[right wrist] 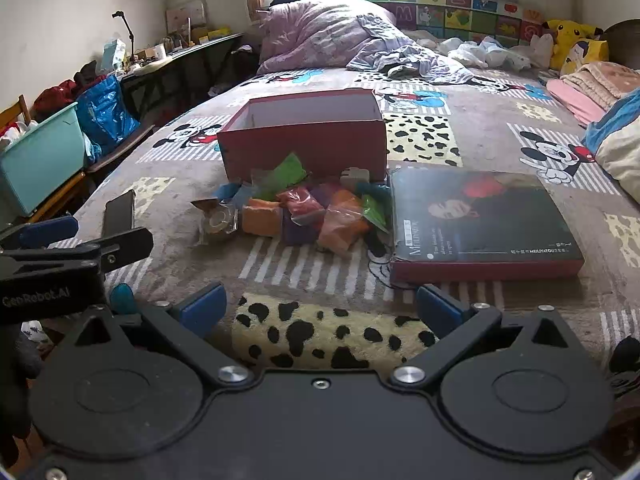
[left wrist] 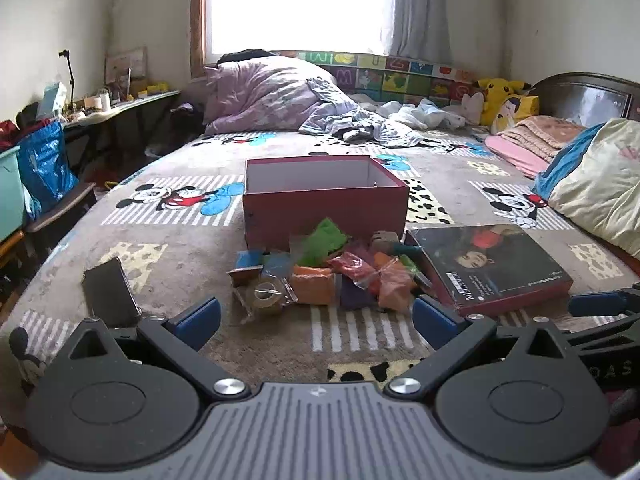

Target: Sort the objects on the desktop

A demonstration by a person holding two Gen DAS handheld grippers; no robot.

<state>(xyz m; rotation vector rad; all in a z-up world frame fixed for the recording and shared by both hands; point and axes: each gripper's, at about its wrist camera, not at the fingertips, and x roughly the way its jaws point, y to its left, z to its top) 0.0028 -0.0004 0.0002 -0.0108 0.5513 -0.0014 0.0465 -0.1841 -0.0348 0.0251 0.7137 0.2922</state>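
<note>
A heap of small coloured packets [left wrist: 352, 276] is lying on the bed's patterned blanket [left wrist: 180, 248], straight ahead of the left claw [left wrist: 316, 316] and ahead and a little to the left of the right claw [right wrist: 320, 308]. Orange, purple, red, green and blue pieces are showing in it, several in clear bags, touching one another. At the heap's left edge a roll of clear tape [left wrist: 266, 296] in a clear bag is sitting just beside an orange block [left wrist: 314, 288]. A green packet [left wrist: 324, 240] is leaning at the back of the heap, against the front wall of an open red box [left wrist: 324, 208], which is standing just beyond the heap with its white inside showing. To the right of the heap, touching its edge, a dark lid with a red rim [left wrist: 492, 264] is lying flat, directly ahead of the right claw's right finger. A dark phone [left wrist: 110, 292] is lying flat well to the left of the heap, just ahead of the left claw's left finger.

Both claws are hovering low over the blanket near the bed's front edge, each with its blue-padded fingers spread wide and gripping nothing. The left claw is showing at the left edge of the right wrist view, side by side with the right one.
</note>
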